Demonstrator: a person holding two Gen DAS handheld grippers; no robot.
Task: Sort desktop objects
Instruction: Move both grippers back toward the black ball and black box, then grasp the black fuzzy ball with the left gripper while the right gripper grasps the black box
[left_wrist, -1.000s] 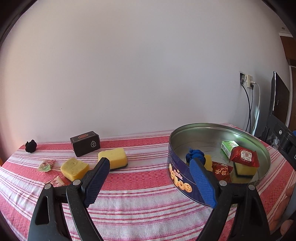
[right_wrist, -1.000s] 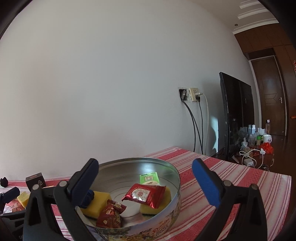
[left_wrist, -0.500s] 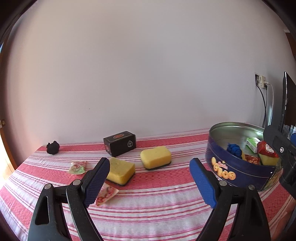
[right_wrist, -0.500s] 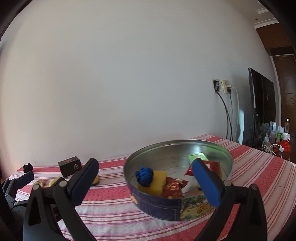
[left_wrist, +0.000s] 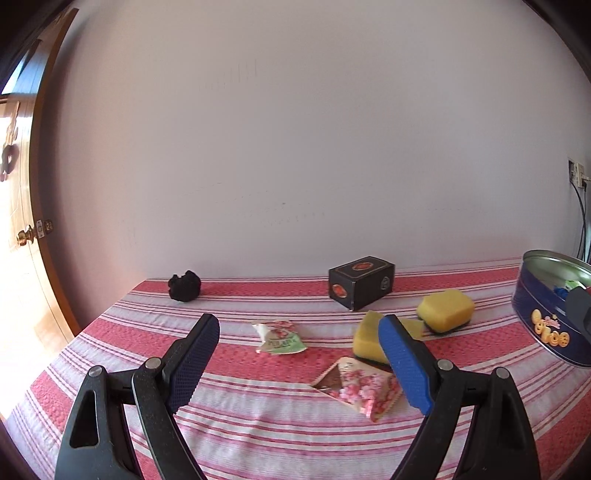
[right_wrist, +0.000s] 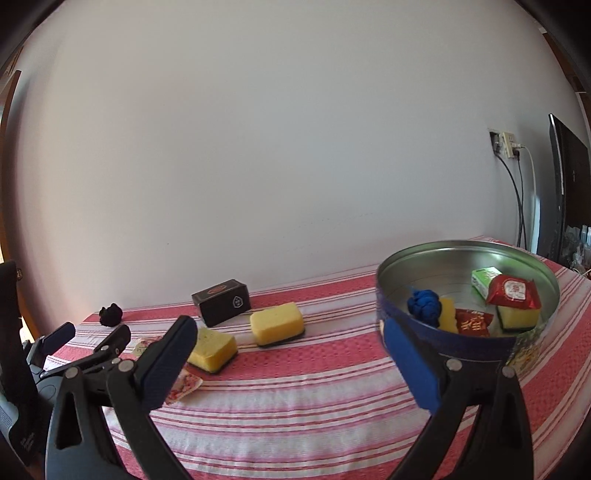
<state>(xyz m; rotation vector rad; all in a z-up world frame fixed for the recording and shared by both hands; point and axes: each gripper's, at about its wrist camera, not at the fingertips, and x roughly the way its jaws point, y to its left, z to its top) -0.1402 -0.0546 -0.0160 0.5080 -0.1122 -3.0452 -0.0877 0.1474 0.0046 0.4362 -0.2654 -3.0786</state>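
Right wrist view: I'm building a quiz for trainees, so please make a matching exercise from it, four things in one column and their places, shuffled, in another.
Things:
1. crumpled blue cloth ball
2. small black cardboard box
3. dark lumpy black object
4. pink floral snack packet

Places:
A. on the striped cloth, far left, near the wall
B. inside the round blue metal tin
C. on the cloth, partly hidden behind the near left finger
D. on the cloth near the wall, behind the two yellow sponges

Pairs: 1-B, 2-D, 3-A, 4-C
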